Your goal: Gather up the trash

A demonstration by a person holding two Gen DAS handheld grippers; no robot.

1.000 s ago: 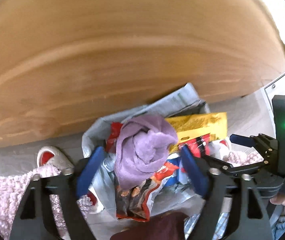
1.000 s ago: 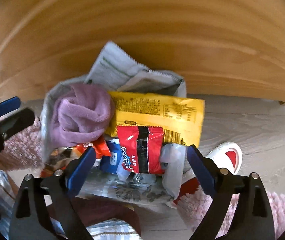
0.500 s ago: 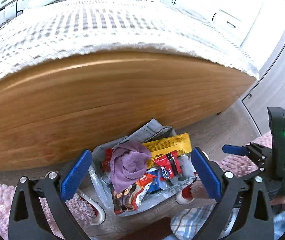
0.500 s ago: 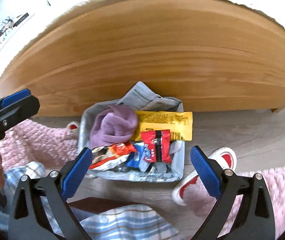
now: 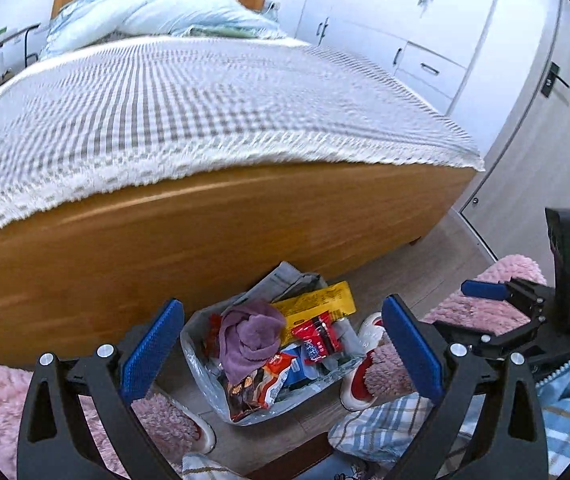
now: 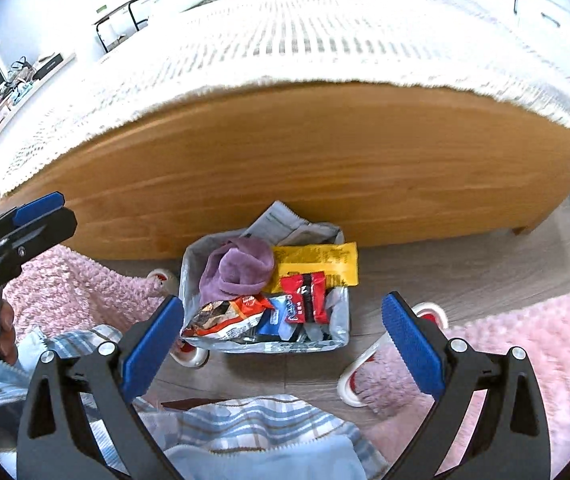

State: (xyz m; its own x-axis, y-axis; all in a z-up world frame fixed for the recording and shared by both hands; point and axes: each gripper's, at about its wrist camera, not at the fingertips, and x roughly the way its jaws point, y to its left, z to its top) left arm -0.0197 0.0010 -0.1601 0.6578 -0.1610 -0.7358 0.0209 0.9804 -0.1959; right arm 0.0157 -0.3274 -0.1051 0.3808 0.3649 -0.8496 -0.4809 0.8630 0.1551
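Beside the wooden bed (image 6: 325,168), a full trash bin (image 6: 341,320).

We see the bin (image 6: 337,328) on the floor (image 6: 465,272), just before the bed's footboard (image 6: 325,168); in it a cloth (image 6: 241,268) lies left, wrappers (image 6: 309,276) right, a newspaper (image 6: 285,220) behind; slippers (image 6: 369,376) flank the bin, rugs (image 6: 533,344) lie beyond them on either side; a blanket (image 5: 189,108) covers the bed, pillows (image 5: 157,12) at its far end.

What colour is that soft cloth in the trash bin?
Purple. The cloth shows best in the right wrist view.
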